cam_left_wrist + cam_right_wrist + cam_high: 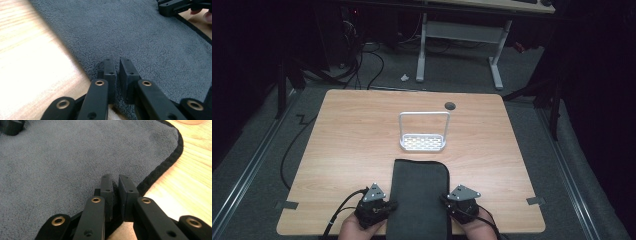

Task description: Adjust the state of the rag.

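White wire rack [423,134] upright mid tabletop [347,135]. Dark round grommet hole [450,105] near far edge. Grey tape tabs [286,205] at near corners. White-legged desk [459,37] beyond.

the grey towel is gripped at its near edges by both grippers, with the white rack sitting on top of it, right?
Not quite. The white rack stands on the bare table beyond the grey towel, as the high view shows. Left gripper and right gripper do pinch its edges.

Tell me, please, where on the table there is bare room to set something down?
Bare wood lies left and right of the white rack, out to both table edges, and behind it up to the round hole. The near middle is crowded: the grey cloth lies there with the left gripper and right gripper at its sides.
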A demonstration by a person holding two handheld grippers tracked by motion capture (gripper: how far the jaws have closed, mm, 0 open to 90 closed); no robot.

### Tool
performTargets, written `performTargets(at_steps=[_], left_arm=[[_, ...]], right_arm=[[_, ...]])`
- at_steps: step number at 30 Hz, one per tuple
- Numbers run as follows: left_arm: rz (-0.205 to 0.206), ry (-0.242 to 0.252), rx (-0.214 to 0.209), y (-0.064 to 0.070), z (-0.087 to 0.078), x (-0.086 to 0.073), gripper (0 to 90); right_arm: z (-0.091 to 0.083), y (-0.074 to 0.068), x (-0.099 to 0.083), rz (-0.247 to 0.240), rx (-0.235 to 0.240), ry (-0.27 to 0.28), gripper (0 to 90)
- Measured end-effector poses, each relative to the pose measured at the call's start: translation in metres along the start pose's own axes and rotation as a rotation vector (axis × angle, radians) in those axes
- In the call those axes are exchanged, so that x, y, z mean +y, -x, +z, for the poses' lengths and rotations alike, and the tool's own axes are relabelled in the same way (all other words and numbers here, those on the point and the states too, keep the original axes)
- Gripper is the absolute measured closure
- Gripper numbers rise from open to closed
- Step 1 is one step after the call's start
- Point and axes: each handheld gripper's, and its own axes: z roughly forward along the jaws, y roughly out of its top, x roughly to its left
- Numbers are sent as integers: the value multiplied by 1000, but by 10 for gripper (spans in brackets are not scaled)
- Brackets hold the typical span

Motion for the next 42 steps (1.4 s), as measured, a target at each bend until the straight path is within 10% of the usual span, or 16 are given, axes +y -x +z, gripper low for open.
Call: performTargets(at_steps=[12, 14, 20, 27, 33, 42], left_arm=[[-72, 117, 193, -41, 26, 63, 480], [-92, 80, 266, -50, 44, 77, 462], [-145, 20, 301, -58, 62, 83, 527], [-211, 71, 238, -70, 55, 76, 784], [-250, 132, 172, -78, 54, 66, 799], [-232, 134, 183, -75, 54, 64, 797]], right_arm=[[1, 2, -1, 2, 13, 10, 814], [1, 1, -1, 0, 12, 11, 813], [1, 1, -1, -24, 7, 13, 808], [1, 1, 0, -24, 1, 16, 784], [-2, 6, 5, 34, -5, 72, 635], [12, 28, 36, 100, -68, 116, 569]])
